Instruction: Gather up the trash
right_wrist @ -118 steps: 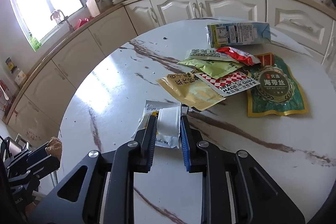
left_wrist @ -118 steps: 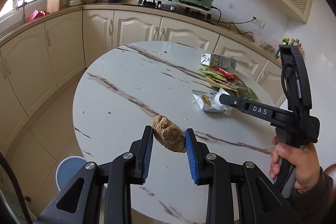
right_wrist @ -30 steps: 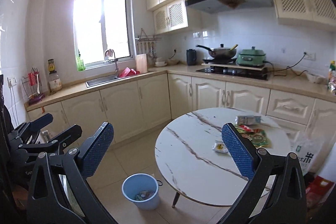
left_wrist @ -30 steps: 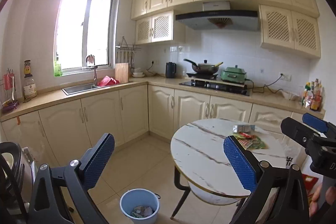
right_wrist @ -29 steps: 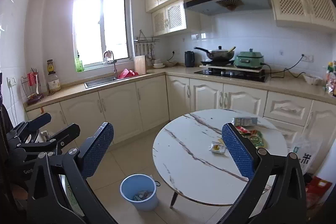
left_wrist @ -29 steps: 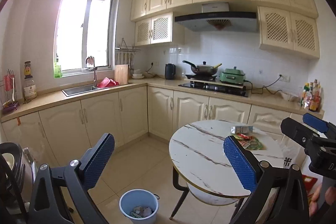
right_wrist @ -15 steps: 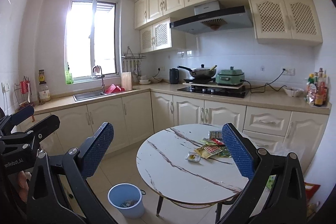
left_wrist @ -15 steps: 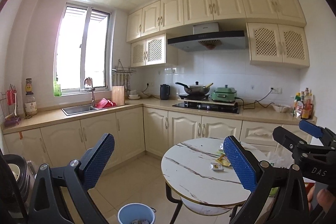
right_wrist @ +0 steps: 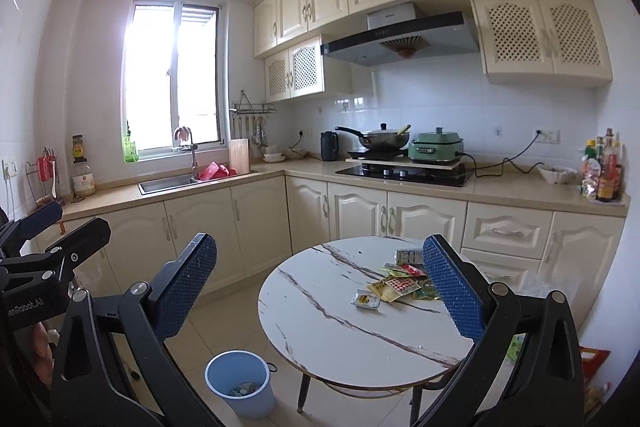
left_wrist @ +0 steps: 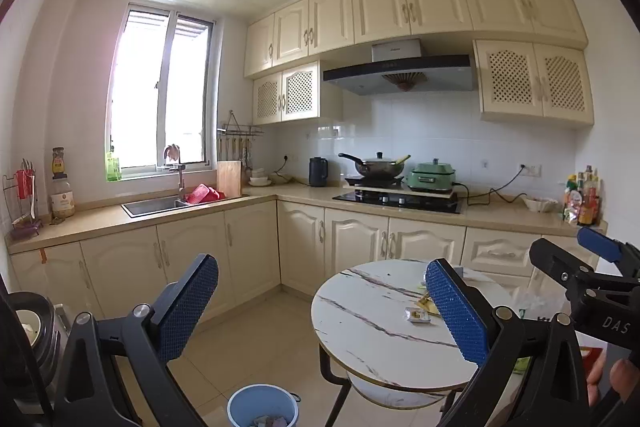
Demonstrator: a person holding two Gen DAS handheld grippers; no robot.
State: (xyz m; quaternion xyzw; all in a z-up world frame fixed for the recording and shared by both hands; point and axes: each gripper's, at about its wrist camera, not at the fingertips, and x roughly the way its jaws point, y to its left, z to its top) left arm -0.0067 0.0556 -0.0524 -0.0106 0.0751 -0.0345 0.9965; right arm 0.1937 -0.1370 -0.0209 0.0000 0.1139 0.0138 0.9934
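Both grippers are held well back from the round marble table [right_wrist: 340,331], pointing across the kitchen. My left gripper [left_wrist: 320,303] is wide open and empty; my right gripper [right_wrist: 320,287] is wide open and empty too. A small white and yellow wrapper [right_wrist: 365,300] lies alone on the table, and a pile of coloured snack wrappers [right_wrist: 400,283] with a small carton [right_wrist: 408,255] sits behind it. The same small wrapper [left_wrist: 418,315] shows in the left wrist view. A light blue bin [right_wrist: 240,389] with some trash in it stands on the floor left of the table, also in the left wrist view as the bin [left_wrist: 262,407].
Cream cabinets and a beige counter [right_wrist: 500,183] run along the back and left walls, with a sink [right_wrist: 168,183], a hob, a wok and a green cooker. Bottles stand at the counter's right end. Tiled floor [right_wrist: 240,307] lies between me and the table.
Both grippers, shut on a brown lump and a white wrapper at the table 3.9 s ago, now stand open and empty. Over the last second both views pulled back and tilted upward.
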